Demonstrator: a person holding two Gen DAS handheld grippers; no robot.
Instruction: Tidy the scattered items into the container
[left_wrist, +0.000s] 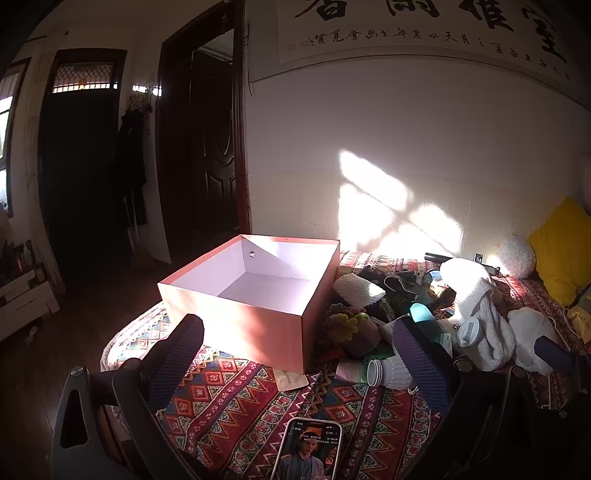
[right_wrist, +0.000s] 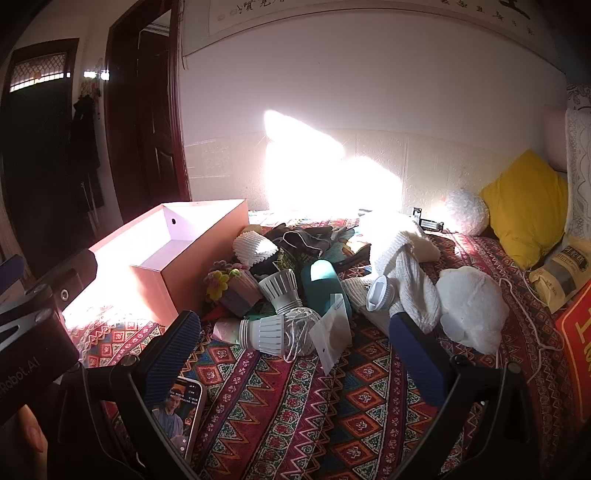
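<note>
An open pink box (left_wrist: 236, 321) with a white inside stands on the patterned cloth (left_wrist: 258, 398), holding nothing I can see. Right of it lies a heap: a white ribbed cup (left_wrist: 358, 290), stacked paper cups (left_wrist: 391, 373), a teal bottle (left_wrist: 424, 317) and a white knit garment (left_wrist: 476, 295). My left gripper (left_wrist: 295, 356) hovers open before the box's near corner, nothing between its fingers. My right gripper (right_wrist: 295, 356) is open too, just short of the heap, facing the paper cups (right_wrist: 266, 330), a ball of string (right_wrist: 303, 326), a white packet (right_wrist: 332, 332) and the teal bottle (right_wrist: 321, 288).
A phone (right_wrist: 181, 410) with a lit screen lies on the cloth close under both grippers. A white plush lump (right_wrist: 472, 306), a yellow cushion (right_wrist: 524, 203), a snack bag (right_wrist: 561, 273) and a red sign (right_wrist: 576, 339) lie right. The wall runs behind; a dark doorway opens left.
</note>
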